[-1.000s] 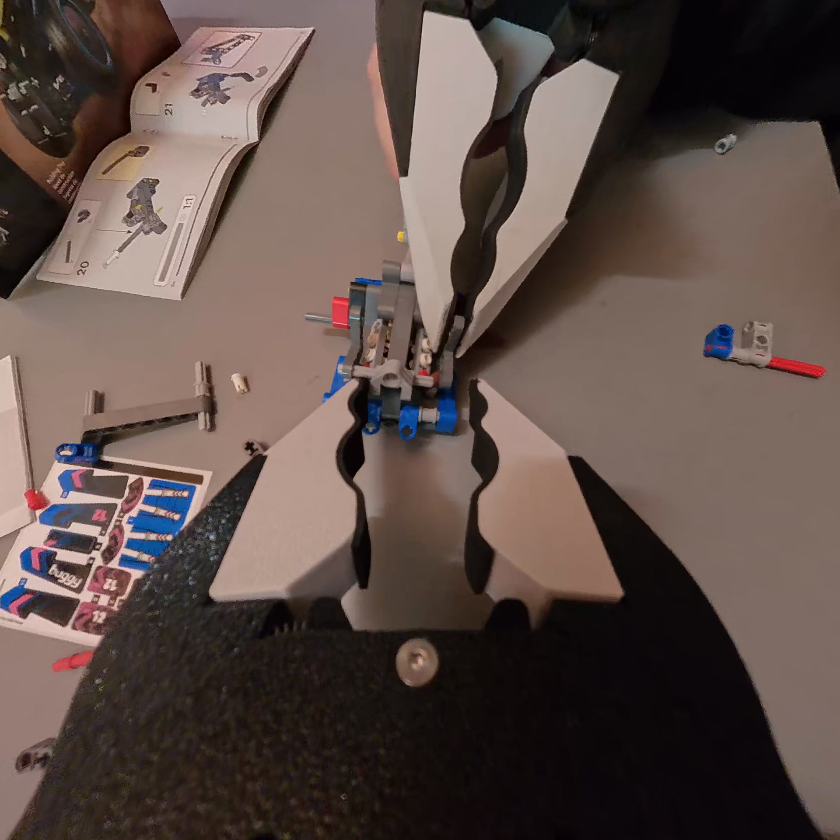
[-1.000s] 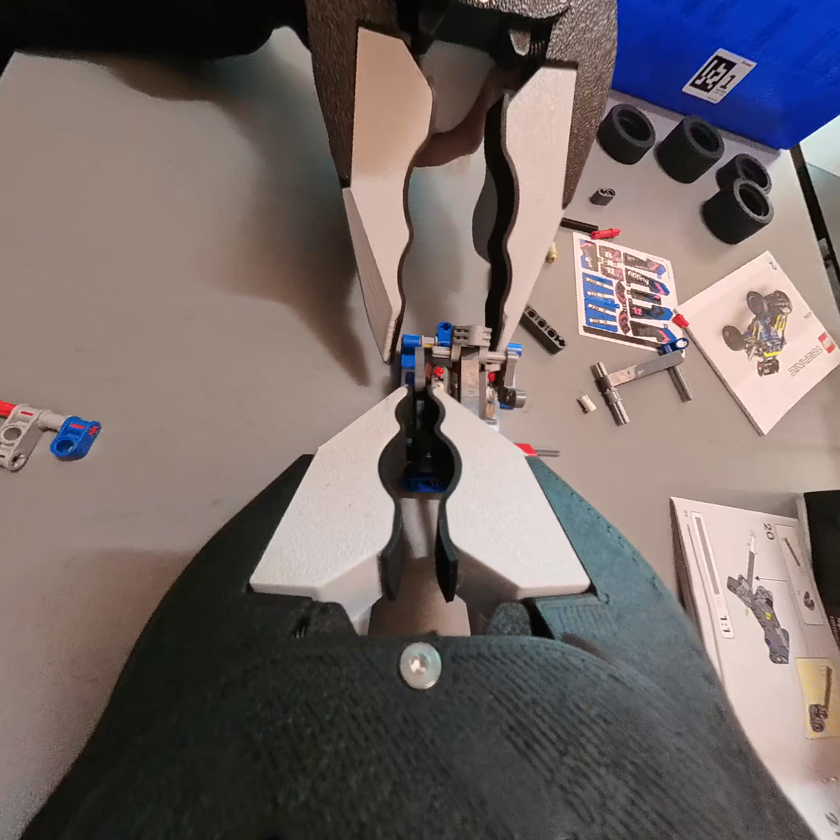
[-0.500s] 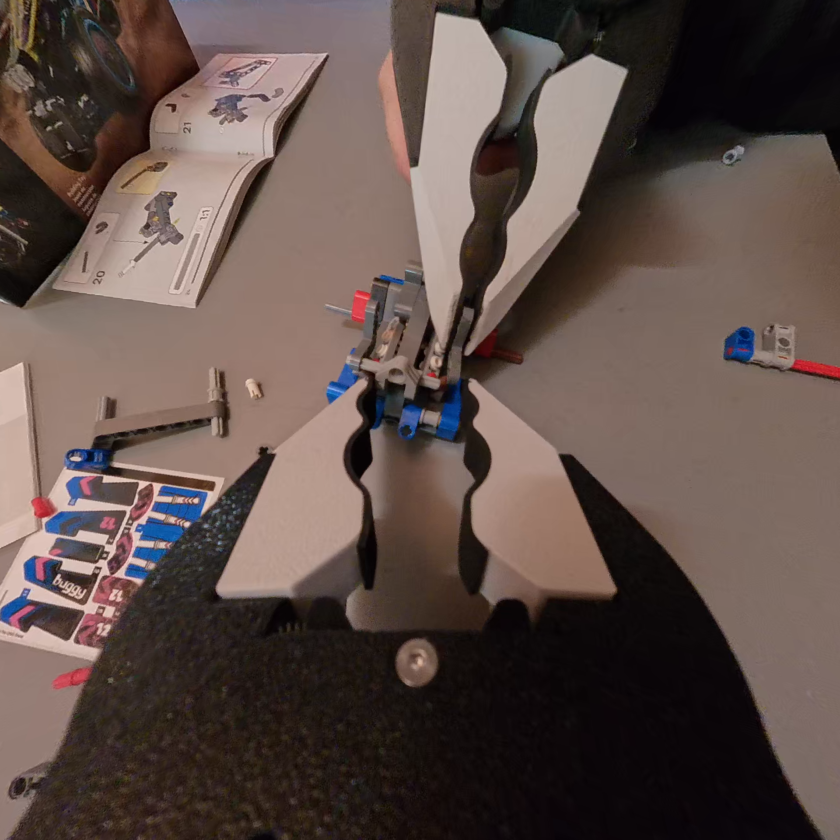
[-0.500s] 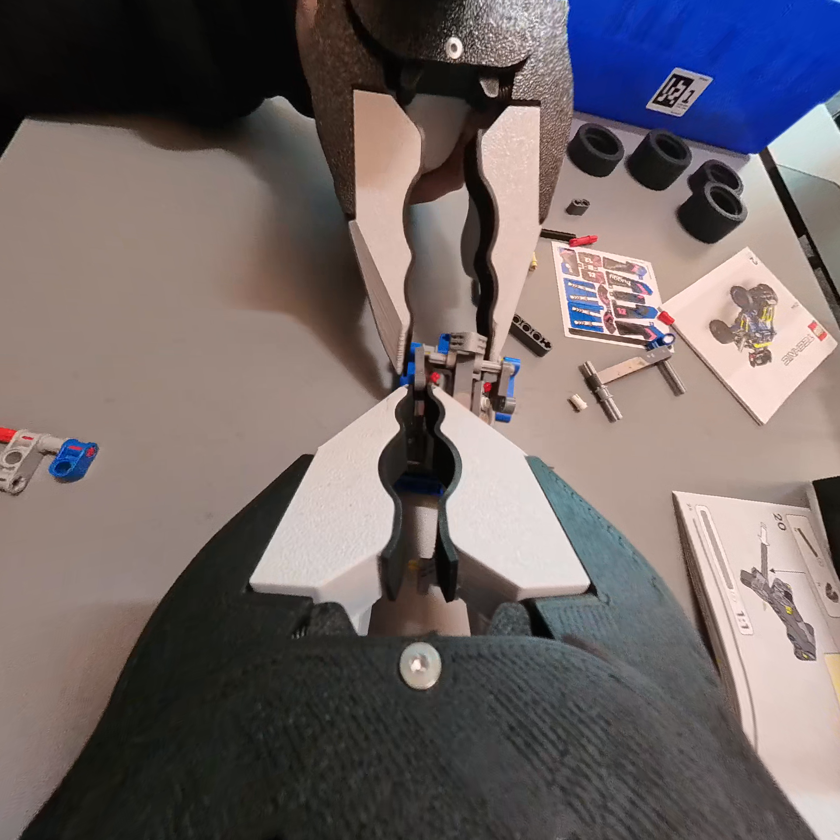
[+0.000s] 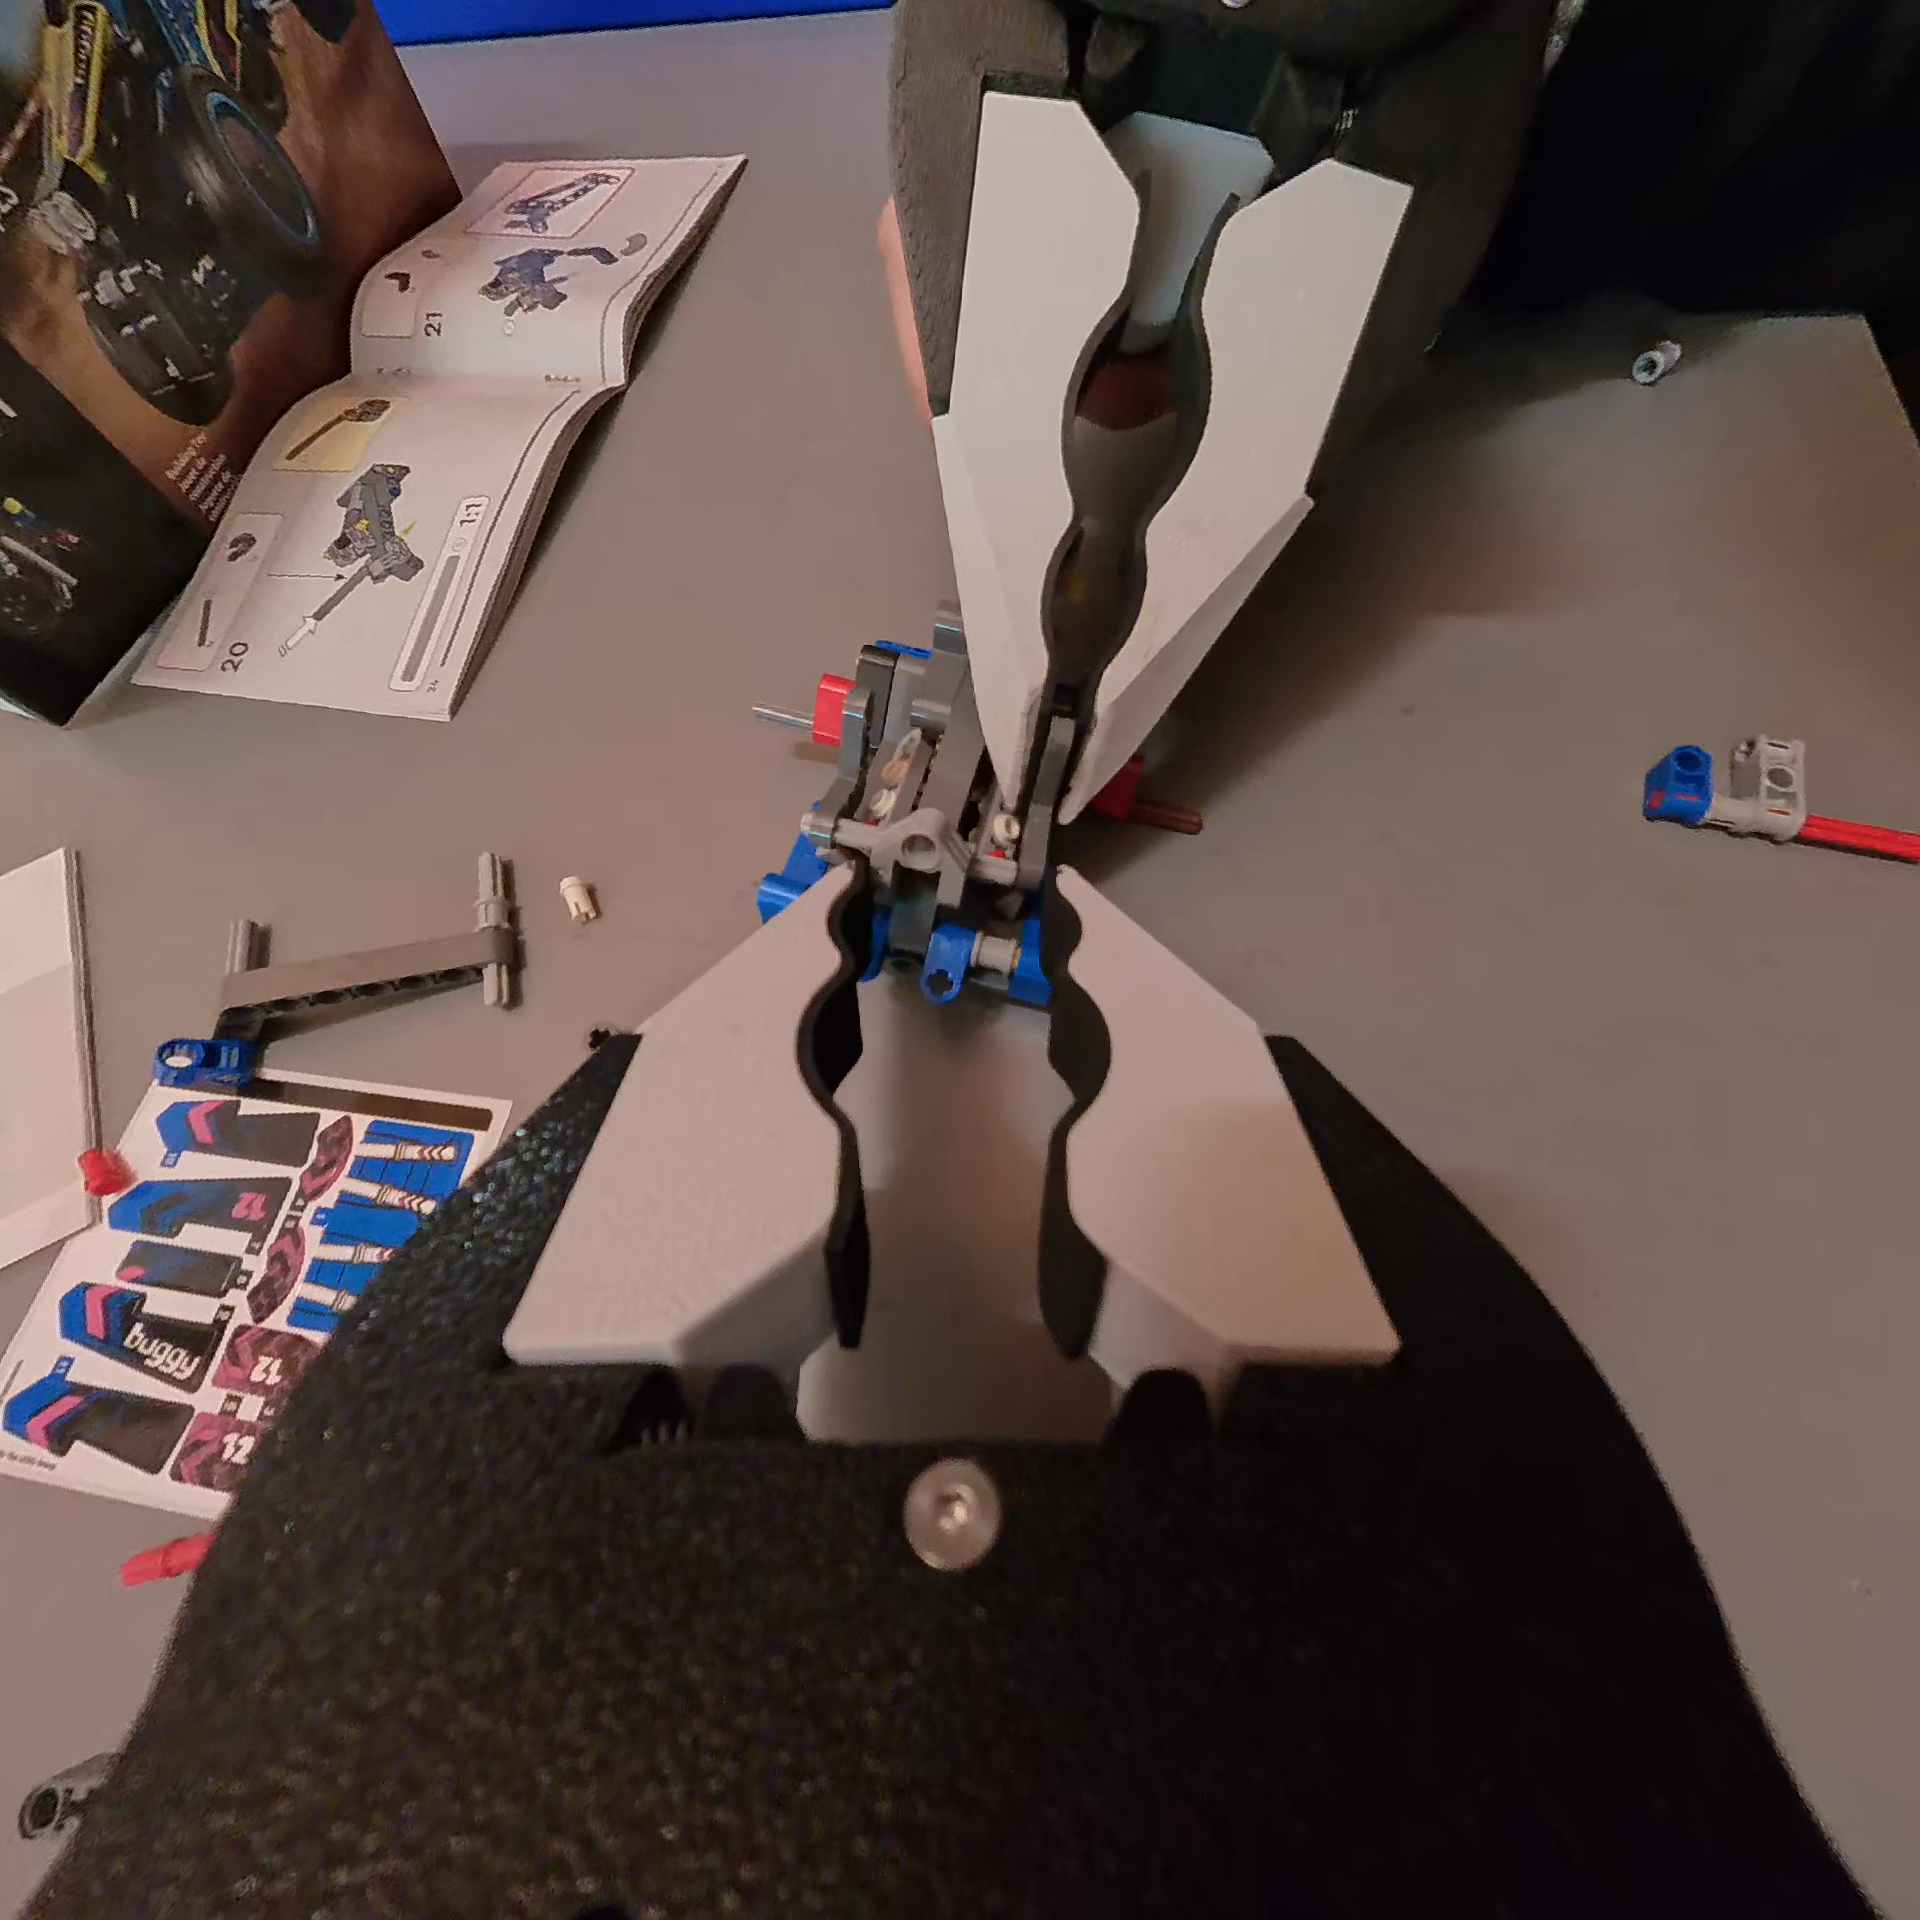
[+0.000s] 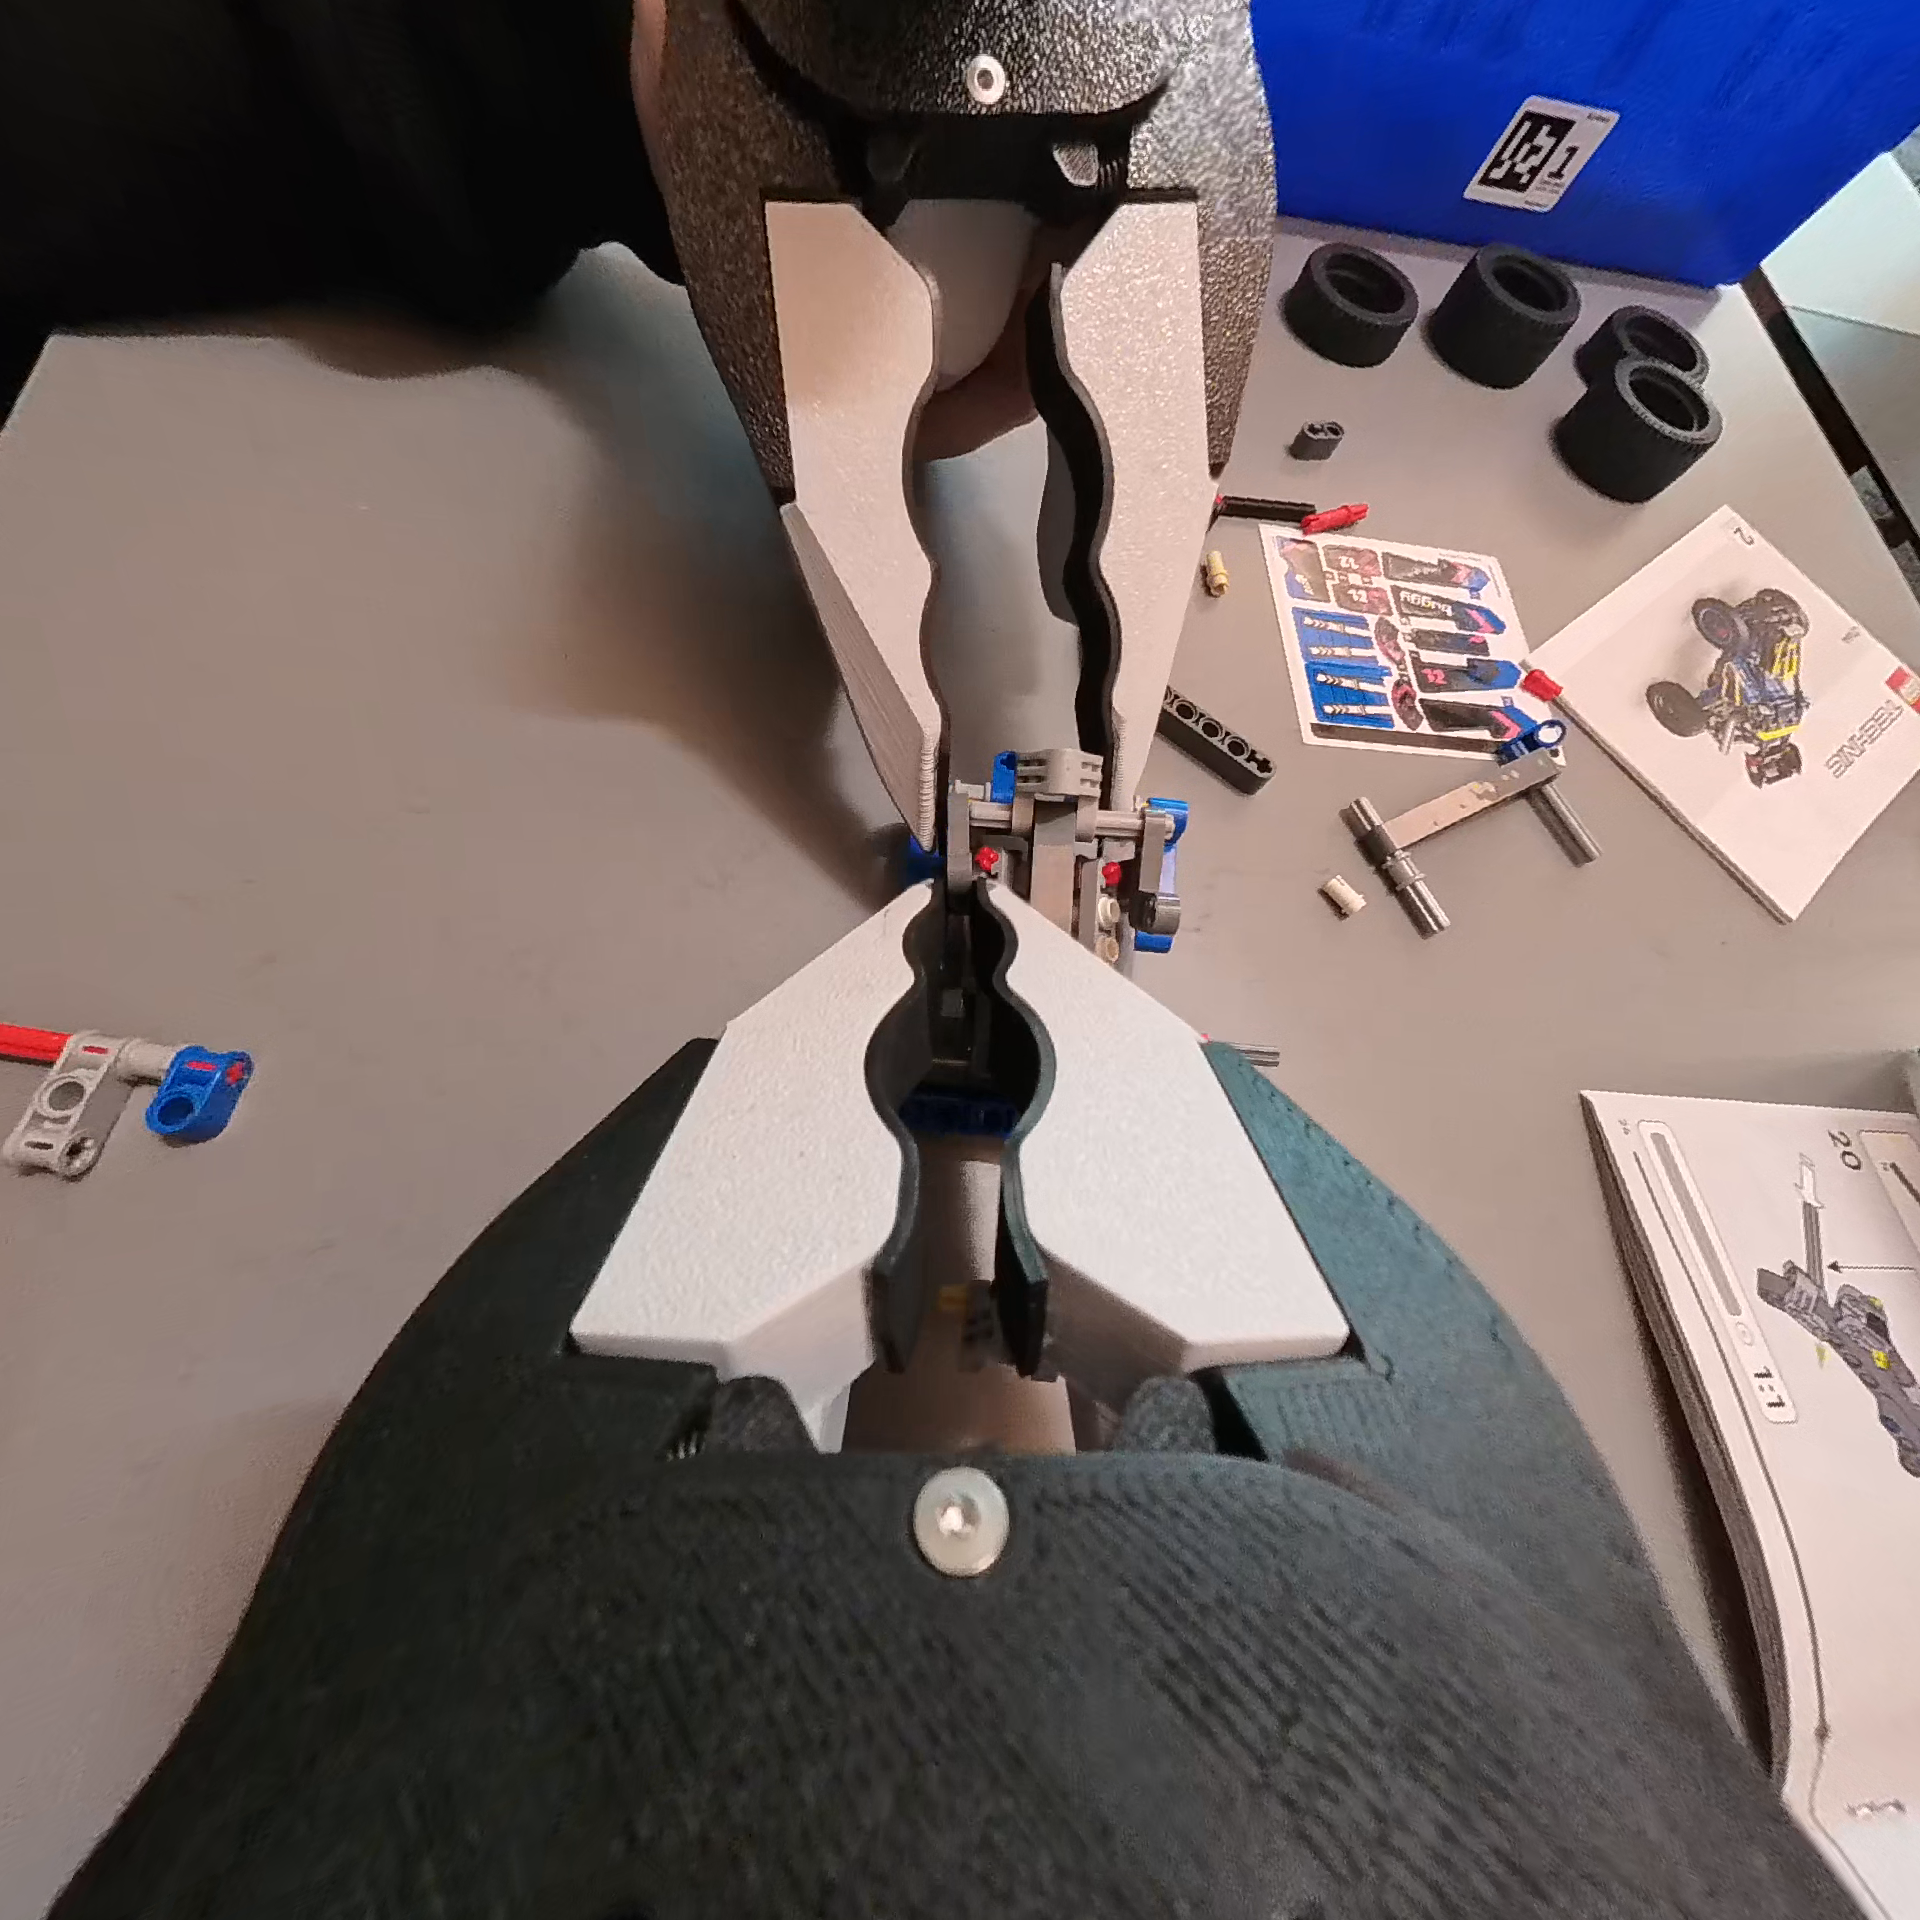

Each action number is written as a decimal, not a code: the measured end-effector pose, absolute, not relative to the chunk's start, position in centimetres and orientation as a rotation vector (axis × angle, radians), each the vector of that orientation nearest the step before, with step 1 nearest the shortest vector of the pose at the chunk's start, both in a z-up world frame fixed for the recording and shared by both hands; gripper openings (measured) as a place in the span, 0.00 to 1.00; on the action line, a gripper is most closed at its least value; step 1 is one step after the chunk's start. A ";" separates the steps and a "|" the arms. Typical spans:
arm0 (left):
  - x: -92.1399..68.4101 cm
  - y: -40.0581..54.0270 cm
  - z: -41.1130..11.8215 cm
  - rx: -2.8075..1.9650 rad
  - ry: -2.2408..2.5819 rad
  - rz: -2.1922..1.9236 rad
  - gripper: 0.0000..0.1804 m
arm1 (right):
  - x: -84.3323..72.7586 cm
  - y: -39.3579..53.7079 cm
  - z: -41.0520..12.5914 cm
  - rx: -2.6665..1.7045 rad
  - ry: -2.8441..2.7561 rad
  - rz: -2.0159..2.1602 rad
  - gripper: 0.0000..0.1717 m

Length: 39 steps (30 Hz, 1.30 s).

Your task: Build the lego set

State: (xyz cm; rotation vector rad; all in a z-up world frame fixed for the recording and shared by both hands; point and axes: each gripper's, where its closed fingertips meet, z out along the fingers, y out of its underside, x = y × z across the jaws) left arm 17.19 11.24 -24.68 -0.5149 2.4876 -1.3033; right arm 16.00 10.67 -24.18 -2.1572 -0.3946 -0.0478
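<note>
- Right gripper [image 6: 961,904] clenched on a grey beam of the brick assembly [image 5: 925,831], mid-table [image 5: 1455,1039].
- Left gripper [image 5: 951,883] straddles my assembly's near end, both fingertips touching it.
- Sticker sheet [image 5: 239,1247], booklet [image 5: 447,436] lie left.

The left gripper [image 5: 951,883] is narrowing its jaws around the near end of the brick model [image 5: 925,831], its fingertips now right at the model's sides. Both cameras are drawing in closer to the model [image 6: 1060,852].
</note>
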 end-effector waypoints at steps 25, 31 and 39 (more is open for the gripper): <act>18.3 11.8 -24.5 -0.201 2.603 -1.343 0.17 | 17.0 10.7 -24.2 -2.140 -0.327 -0.078 0.00; 18.0 11.3 -24.7 -0.229 2.578 -1.356 0.17 | 17.0 10.5 -24.1 -2.152 -0.328 -0.085 0.00; 18.1 10.5 -24.4 -0.275 2.581 -1.397 0.17 | 17.1 10.0 -23.9 -2.135 -0.278 -0.032 0.00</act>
